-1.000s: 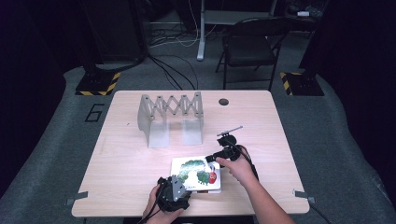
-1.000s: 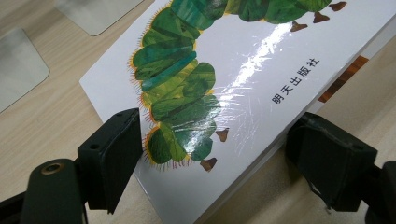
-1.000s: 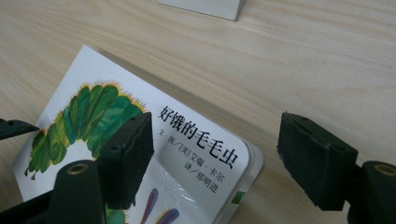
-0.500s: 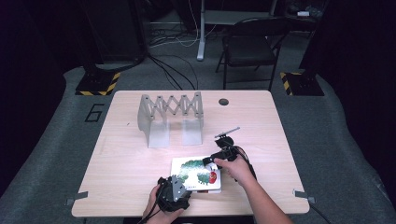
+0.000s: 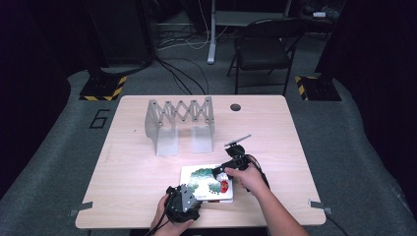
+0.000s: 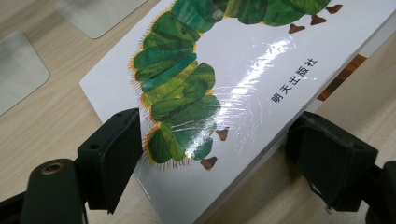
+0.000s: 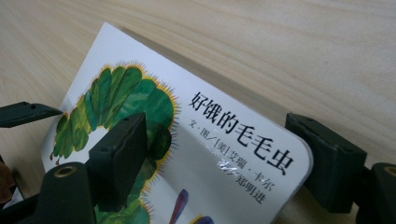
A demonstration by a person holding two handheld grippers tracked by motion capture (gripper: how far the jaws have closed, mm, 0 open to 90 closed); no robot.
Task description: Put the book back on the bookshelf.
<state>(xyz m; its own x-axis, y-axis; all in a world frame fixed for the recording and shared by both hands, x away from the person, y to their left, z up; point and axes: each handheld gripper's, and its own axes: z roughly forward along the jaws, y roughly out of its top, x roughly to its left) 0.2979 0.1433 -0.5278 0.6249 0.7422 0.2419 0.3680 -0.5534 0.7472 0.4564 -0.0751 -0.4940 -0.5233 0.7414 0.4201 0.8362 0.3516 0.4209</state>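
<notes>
A white picture book [image 5: 202, 181] with a green caterpillar on its cover lies near the table's front edge. My left gripper [image 5: 183, 202] is at the book's near left corner. In the left gripper view that corner [image 6: 224, 93] sits between the two black jaws of the left gripper [image 6: 215, 158], which press on its two sides. My right gripper [image 5: 223, 170] is at the book's far right corner. In the right gripper view its jaws have just been opening. The right gripper [image 7: 217, 144] now stands wide around the title corner of the book [image 7: 219, 154] without squeezing it.
A grey metal accordion rack [image 5: 179, 123] stands upright behind the book at mid table, its flat feet [image 6: 98, 14] close to the book's far edge. A dark round grommet [image 5: 235, 107] is at the back. A folding chair [image 5: 265, 44] stands beyond the table.
</notes>
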